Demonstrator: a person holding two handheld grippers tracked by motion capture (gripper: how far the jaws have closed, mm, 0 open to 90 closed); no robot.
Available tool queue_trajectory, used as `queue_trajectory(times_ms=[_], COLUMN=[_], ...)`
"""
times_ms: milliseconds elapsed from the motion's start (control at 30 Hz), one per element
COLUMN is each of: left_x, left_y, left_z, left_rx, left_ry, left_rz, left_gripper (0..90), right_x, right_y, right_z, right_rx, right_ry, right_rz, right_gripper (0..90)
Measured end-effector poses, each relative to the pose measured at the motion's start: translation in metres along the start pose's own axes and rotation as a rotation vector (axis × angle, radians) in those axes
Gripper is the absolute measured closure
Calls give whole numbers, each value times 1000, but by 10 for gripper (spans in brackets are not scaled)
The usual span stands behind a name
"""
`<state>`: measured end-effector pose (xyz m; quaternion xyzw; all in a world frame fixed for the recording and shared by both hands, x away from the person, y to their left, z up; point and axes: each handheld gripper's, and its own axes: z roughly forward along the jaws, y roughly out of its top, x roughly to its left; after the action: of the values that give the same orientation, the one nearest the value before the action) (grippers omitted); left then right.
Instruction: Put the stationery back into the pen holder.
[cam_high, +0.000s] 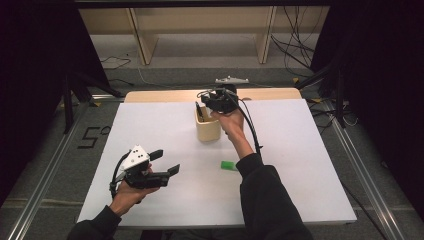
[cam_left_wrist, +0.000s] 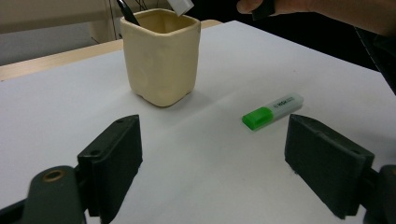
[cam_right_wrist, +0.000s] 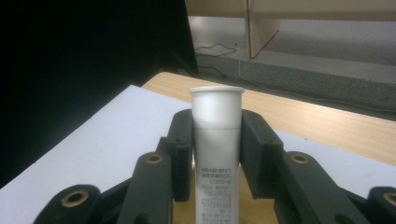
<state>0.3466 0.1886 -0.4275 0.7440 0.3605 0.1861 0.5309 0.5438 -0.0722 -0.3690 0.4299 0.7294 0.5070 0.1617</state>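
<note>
The right claw clamps a white tube upright over the cup, so it can drop in beside the dark pen. The left claw waits wide and empty on the worktop, facing the green marker.

The high camera sits above my side of the table and looks forward and down over it. The camera on my left hand-held gripper rides low and close over the table, facing the cream cup, which the high view shares. The one on my right hand-held gripper faces the table's far edge and the floor.
</note>
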Motion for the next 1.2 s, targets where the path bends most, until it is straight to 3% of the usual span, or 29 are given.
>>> queue_trajectory(times_ms=[1200], left_x=[0], left_y=[0], left_z=[0], left_rx=[4], left_ry=[-1], left_rz=[5], left_gripper=[185], right_x=[-2], right_y=[-11], right_z=[17], right_rx=[40], right_ry=[-43], right_rz=[-10], right_gripper=[675])
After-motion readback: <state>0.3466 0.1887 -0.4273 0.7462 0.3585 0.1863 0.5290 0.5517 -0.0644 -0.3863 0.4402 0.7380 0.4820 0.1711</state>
